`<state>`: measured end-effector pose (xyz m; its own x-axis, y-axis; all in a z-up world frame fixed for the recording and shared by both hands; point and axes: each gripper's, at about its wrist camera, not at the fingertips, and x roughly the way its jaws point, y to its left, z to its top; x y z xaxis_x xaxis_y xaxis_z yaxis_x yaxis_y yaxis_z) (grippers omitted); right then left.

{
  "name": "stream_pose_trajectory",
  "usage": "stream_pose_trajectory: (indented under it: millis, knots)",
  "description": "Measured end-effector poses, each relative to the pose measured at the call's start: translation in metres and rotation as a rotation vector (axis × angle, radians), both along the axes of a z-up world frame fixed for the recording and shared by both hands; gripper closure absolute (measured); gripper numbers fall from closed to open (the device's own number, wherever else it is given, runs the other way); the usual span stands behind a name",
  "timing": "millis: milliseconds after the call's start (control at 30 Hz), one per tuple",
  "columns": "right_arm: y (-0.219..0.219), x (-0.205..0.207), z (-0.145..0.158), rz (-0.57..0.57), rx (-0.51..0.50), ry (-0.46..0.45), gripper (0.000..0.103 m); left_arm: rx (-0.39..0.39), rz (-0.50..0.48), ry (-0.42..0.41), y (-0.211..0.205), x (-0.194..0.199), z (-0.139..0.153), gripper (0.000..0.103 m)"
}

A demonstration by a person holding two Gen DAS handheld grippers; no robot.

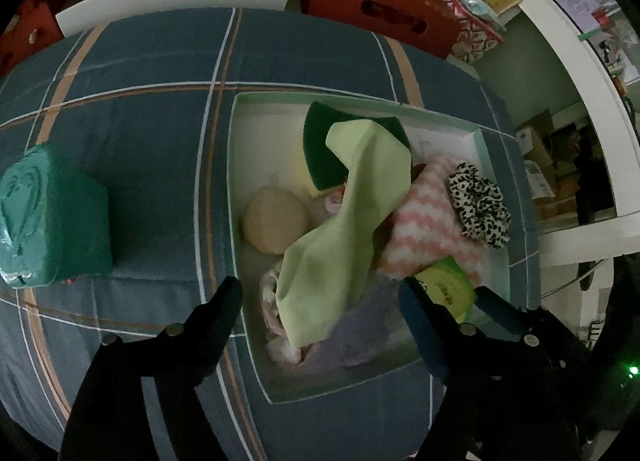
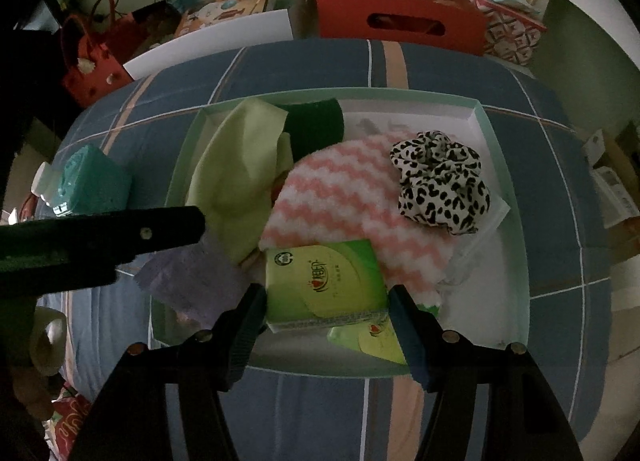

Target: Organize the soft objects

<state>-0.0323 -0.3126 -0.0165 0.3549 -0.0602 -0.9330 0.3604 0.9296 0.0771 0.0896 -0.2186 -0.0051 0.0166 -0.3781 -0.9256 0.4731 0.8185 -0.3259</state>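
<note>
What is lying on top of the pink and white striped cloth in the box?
A black and white spotted scrunchie rests on the striped cloth, and a green tissue pack overlaps its near edge. Whatever lies under the cloth is covered.

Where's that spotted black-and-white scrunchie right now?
The scrunchie lies inside the white box, toward its far right corner in the right wrist view, resting on the pink zigzag cloth.

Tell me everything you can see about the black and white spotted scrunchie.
The scrunchie is a ruffled fabric ring, white with black spots, bunched into soft folds. It lies inside the white box, toward its far right side, resting partly on the pink and white zigzag cloth. No gripper touches it.
</note>
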Motion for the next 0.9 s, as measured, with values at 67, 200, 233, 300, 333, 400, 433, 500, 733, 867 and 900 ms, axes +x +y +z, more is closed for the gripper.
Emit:
stream_pose_trajectory:
  millis: [67, 200, 233, 300, 333, 400, 433, 500, 733, 867, 900]
  knots:
    - [0.001, -0.001, 0.002, -0.006, -0.005, -0.004, 0.031, -0.005, 0.005, -0.013, 0.006, -0.002, 0.005, 0.02]
    - [0.004, -0.009, 0.009, -0.012, -0.019, -0.021, 0.012, -0.005, 0.012, -0.045, 0.019, -0.005, 0.014, 0.015]
    - [0.005, -0.01, 0.01, -0.012, -0.021, -0.025, 0.009, -0.003, 0.013, -0.062, 0.024, -0.007, 0.016, 0.01]
    - [0.008, -0.014, 0.013, -0.012, -0.019, -0.035, 0.007, 0.0, 0.013, -0.099, 0.031, -0.01, 0.021, 0.009]
    - [0.011, -0.016, 0.015, -0.01, -0.021, -0.042, 0.005, 0.002, 0.014, -0.121, 0.036, -0.012, 0.023, 0.009]
    - [0.015, -0.017, 0.017, -0.008, -0.029, -0.05, 0.0, 0.005, 0.019, -0.17, 0.047, -0.016, 0.027, 0.009]
    - [0.018, -0.018, 0.018, -0.007, -0.033, -0.054, 0.0, 0.008, 0.022, -0.19, 0.051, -0.018, 0.028, 0.009]
    - [0.026, -0.022, 0.02, -0.005, -0.043, -0.065, 0.0, 0.013, 0.027, -0.238, 0.06, -0.022, 0.031, 0.009]
    - [0.057, -0.035, 0.023, -0.01, -0.037, -0.119, 0.0, 0.025, 0.063, -0.389, 0.103, -0.038, 0.04, 0.009]
    - [0.08, -0.041, 0.021, -0.016, -0.041, -0.144, 0.0, 0.068, 0.084, -0.475, 0.126, -0.049, 0.042, 0.009]
    - [0.084, -0.041, 0.02, -0.017, -0.042, -0.147, 0.0, 0.074, 0.094, -0.491, 0.132, -0.051, 0.042, 0.009]
